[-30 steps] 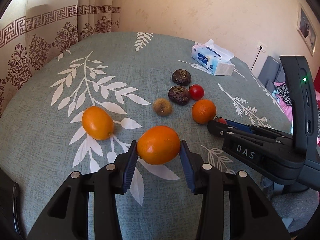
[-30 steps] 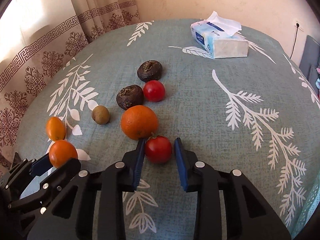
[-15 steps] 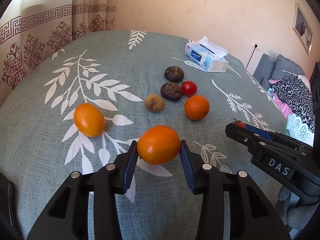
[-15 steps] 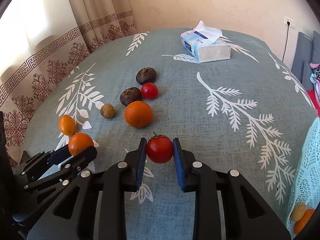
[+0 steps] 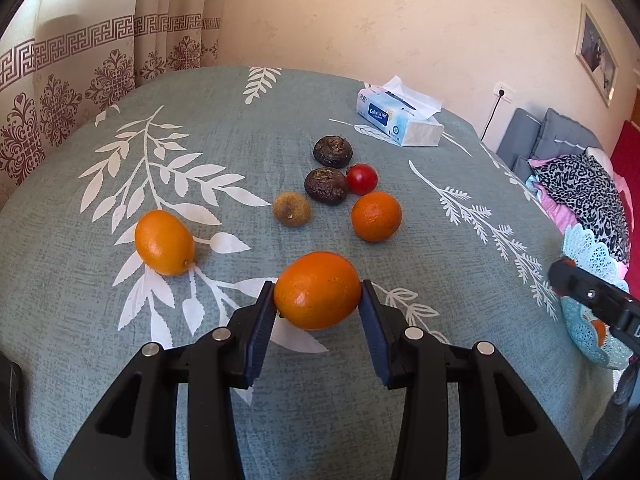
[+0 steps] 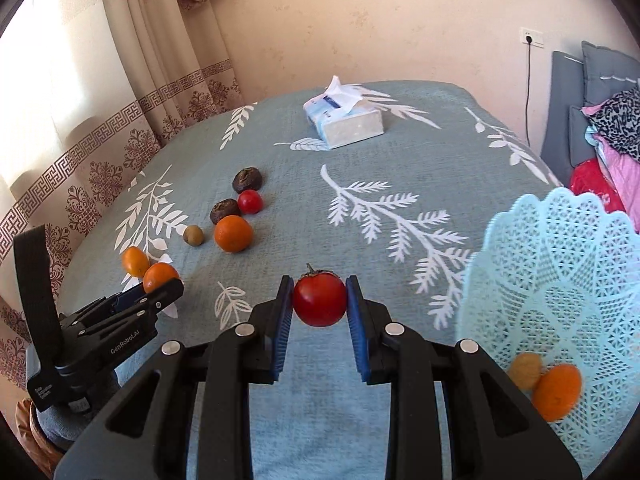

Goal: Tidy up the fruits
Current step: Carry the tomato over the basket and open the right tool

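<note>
The right gripper [image 6: 319, 300] is clamped on a red tomato [image 6: 319, 299] beside the lacy blue basket [image 6: 560, 264]; the left gripper [image 5: 318, 300] is clamped on an orange [image 5: 317, 289] above the table [image 5: 240, 152]. I judge each fruit should clear the rim and be lowered before release. Left on the table: two oranges, two dark fruits, one brownish fruit, one tomato; the basket shows two fruits.

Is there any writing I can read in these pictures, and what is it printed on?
"GenRobot.AI": on the side of the left gripper.
"Color&Life": on the blue end of the tissue pack.
Smaller print under that brand, and on the left gripper's rear block, is too small to read.
</note>
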Demonstrator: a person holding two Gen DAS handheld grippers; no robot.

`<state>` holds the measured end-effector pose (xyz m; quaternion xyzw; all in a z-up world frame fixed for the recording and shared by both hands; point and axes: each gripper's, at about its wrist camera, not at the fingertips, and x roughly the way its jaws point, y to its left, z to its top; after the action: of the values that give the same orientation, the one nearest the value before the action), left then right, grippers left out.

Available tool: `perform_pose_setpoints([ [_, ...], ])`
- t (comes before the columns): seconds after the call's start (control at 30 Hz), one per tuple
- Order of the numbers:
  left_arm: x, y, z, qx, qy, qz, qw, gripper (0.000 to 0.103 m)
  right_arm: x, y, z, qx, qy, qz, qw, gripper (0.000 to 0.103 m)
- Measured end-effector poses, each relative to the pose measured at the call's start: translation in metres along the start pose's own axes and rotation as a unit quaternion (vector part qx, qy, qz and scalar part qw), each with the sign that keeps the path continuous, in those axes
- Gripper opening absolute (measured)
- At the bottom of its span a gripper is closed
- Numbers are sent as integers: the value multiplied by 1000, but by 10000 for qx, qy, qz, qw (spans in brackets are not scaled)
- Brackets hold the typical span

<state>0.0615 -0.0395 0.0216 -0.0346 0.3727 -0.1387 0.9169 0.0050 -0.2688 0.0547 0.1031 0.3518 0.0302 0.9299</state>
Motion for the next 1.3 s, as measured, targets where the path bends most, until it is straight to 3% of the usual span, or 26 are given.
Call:
perform_pose_setpoints([
  [0.17,-1,-4,1,92,-12,71,9999,42,-36,-42,-4,282,-256,-419,9984,27],
  [0.5,-14,-32,2,442,-106,-32,9990,42,-78,-119,-29,923,-333,-1188,9881,27],
  [0.97,-25,-105,6,931,-9,-660,9935,42,-102,-153,-52,1374,-549,-1044,9835,29],
  [1.3,-20,-169,10,1374,130,-1274,9822,42,-122,-162,-58,1424,-949,-1115,9789,29],
])
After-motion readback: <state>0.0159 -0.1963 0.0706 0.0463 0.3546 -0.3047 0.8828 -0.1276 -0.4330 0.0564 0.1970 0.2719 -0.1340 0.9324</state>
